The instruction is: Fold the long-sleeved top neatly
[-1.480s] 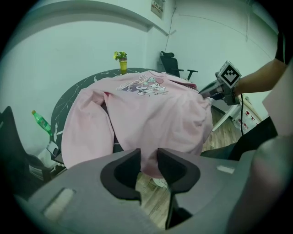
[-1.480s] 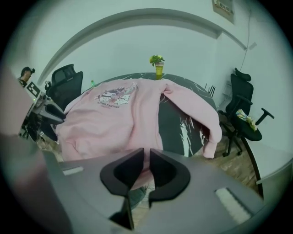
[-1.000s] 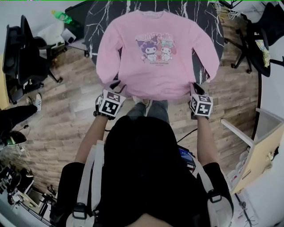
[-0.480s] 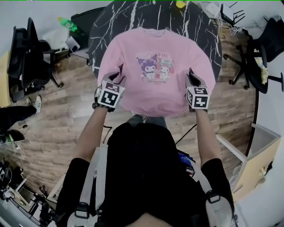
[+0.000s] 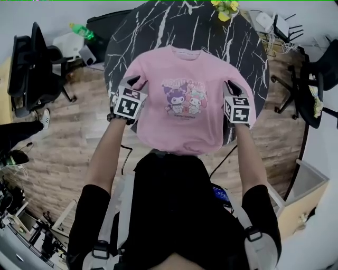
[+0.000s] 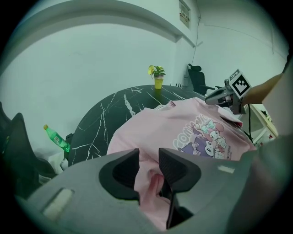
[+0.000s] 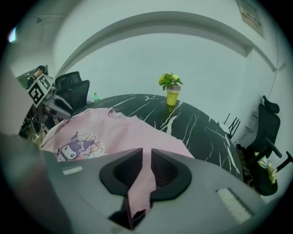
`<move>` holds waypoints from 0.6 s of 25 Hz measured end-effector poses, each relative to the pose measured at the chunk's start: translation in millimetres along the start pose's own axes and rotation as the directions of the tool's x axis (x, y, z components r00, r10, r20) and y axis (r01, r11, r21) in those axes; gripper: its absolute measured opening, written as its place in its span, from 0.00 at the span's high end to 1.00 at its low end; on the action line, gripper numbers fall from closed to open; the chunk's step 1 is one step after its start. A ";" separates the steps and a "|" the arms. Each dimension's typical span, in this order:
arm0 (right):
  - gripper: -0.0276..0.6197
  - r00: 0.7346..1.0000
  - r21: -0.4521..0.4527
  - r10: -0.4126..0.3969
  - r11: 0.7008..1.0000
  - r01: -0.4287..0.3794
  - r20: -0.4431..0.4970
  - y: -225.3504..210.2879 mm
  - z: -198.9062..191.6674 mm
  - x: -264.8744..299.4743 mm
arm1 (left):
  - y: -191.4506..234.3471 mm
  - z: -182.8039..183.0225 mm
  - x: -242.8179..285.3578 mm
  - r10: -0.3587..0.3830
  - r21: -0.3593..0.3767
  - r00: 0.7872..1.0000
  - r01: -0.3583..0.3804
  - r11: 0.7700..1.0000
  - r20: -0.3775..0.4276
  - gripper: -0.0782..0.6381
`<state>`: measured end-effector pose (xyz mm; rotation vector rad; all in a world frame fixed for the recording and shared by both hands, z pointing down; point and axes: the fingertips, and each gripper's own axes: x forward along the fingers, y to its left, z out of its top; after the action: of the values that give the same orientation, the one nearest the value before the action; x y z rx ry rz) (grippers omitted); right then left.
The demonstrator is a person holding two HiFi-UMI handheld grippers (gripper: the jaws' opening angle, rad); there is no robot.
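The pink long-sleeved top (image 5: 182, 113) with a cartoon print lies front-up on the round black marble table (image 5: 158, 26), collar at the far side. Its near part hangs off the table edge toward the person. My left gripper (image 5: 130, 84) is shut on a fold of the top's left edge, and pink cloth (image 6: 183, 123) fills the gap between its jaws (image 6: 149, 160). At the right edge, my right gripper (image 5: 231, 88) is shut on a thin fold of the top (image 7: 91, 130), pinched between its jaws (image 7: 146, 157). Each gripper shows in the other's view: right (image 6: 211, 97), left (image 7: 64, 107).
A small plant in a yellow cup (image 5: 224, 9) stands at the table's far edge. A green bottle (image 5: 84, 31) sits by the left wall. Office chairs stand left (image 5: 31, 68) and right (image 5: 311, 79) on the wooden floor. A pale cabinet (image 5: 301, 195) is at the lower right.
Both grippers have moved away from the person and out over the table, carrying the top's edges with them. The top now sits farther onto the table.
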<state>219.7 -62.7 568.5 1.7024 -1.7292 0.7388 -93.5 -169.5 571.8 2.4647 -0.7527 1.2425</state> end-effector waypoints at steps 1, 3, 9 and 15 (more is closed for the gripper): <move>0.86 1.000 -0.002 0.004 1.000 -0.004 0.001 -1.9 2.8 5.5 | 1.0 3.3 4.9 0.000 -0.002 1.000 0.000 1.000 0.001 0.69; 0.86 1.000 -0.003 0.009 1.000 -0.009 0.001 -5.8 6.9 15.9 | 2.6 9.1 15.4 -0.001 -0.003 1.000 0.001 1.000 0.001 0.68; 0.86 1.000 0.024 0.014 1.000 -0.014 -0.019 -23.9 11.8 43.5 | 19.6 19.9 45.6 0.013 -0.009 0.999 -0.014 1.000 -0.033 0.68; 0.89 0.999 0.062 -0.001 0.998 0.004 -0.047 -47.5 0.1 56.3 | 28.2 15.0 66.2 -0.007 -0.024 0.997 0.005 1.000 -0.070 0.68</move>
<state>267.1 -101.5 609.4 1.7148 -1.6882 0.8329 -66.8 -221.2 616.7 2.3893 -0.7371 1.3037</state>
